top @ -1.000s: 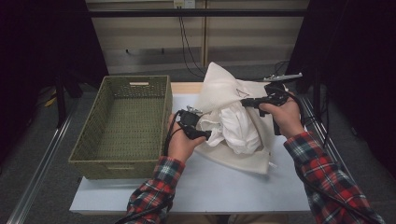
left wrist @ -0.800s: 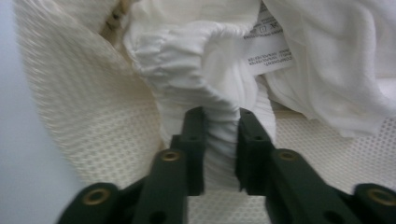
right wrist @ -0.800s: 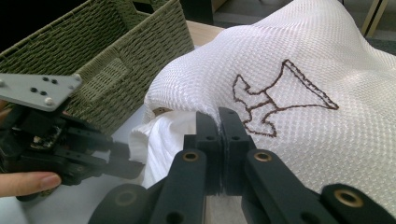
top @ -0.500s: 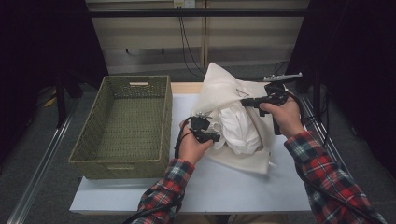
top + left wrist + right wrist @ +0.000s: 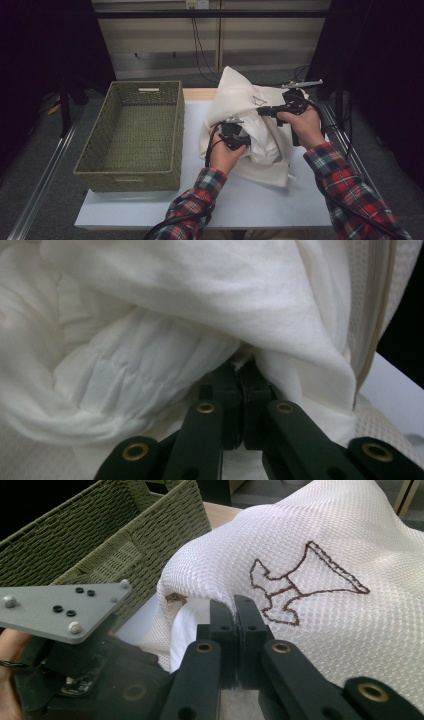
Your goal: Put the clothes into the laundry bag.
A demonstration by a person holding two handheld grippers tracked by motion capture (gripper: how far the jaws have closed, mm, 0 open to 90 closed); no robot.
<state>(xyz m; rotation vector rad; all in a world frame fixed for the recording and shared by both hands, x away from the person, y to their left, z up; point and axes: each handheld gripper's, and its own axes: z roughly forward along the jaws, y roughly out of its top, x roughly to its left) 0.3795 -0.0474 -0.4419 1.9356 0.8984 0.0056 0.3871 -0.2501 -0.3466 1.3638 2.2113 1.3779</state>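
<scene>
White pillow (image 5: 260, 142) inside cover (image 5: 240, 95): left gripper (image 5: 243, 144), newly advanced, just pinched it; right gripper (image 5: 261, 111) clamps cover's edge.

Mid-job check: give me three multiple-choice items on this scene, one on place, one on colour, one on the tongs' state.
1. The basket sits where?
A. left of the cover
B. right of it
C. on it

2. The outline stitched on the cover is
A. green
B. brown
C. blue

3. The left tongs are
A. wide open
B. lying in the basket
C. shut on the white filling

Key: 1 A, the high view shows it left; 2 B, brown thread in the right gripper view; 3 C, jaws together, pinching fabric.
</scene>
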